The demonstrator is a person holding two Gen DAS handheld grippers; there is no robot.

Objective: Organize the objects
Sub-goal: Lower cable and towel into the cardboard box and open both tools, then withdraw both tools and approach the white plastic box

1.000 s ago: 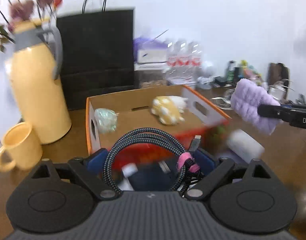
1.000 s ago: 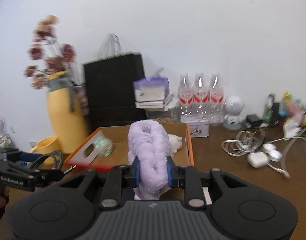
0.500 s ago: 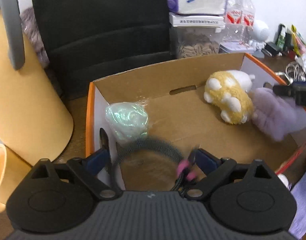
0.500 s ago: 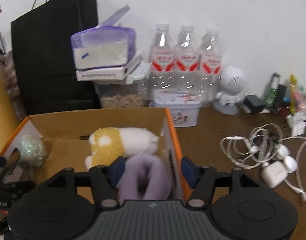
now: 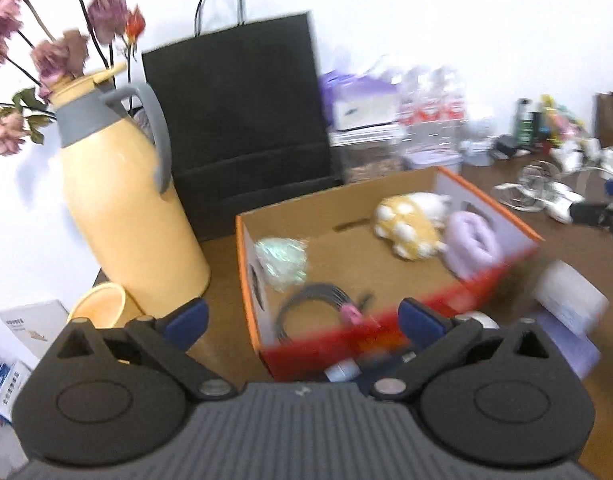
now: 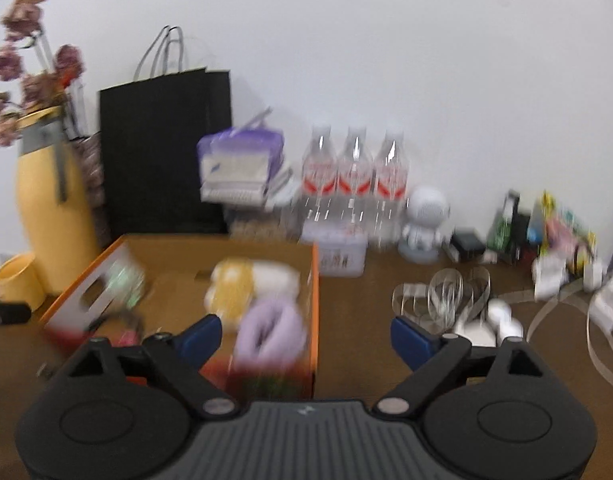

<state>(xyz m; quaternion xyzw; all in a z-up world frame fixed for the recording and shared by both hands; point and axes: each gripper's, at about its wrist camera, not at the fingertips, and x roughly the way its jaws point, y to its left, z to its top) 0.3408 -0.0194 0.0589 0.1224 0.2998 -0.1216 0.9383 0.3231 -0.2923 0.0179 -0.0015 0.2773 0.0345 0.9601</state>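
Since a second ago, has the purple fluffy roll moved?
Yes. The purple fluffy roll now lies inside the cardboard box, beside the yellow plush toy; earlier it was clamped in the right gripper, in front of the box.

Both grippers let go over the cardboard box [image 5: 502, 216], leaving the coiled cable [image 5: 306, 312] and purple plush roll [image 5: 470, 244] inside, jaws opening empty as they drew back.

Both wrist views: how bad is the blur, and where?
Left wrist: box's red front wall and the bottles smear, thermos fairly crisp. Right wrist: blur all over, worst on the purple plush. In both, the tool body stays sharp.
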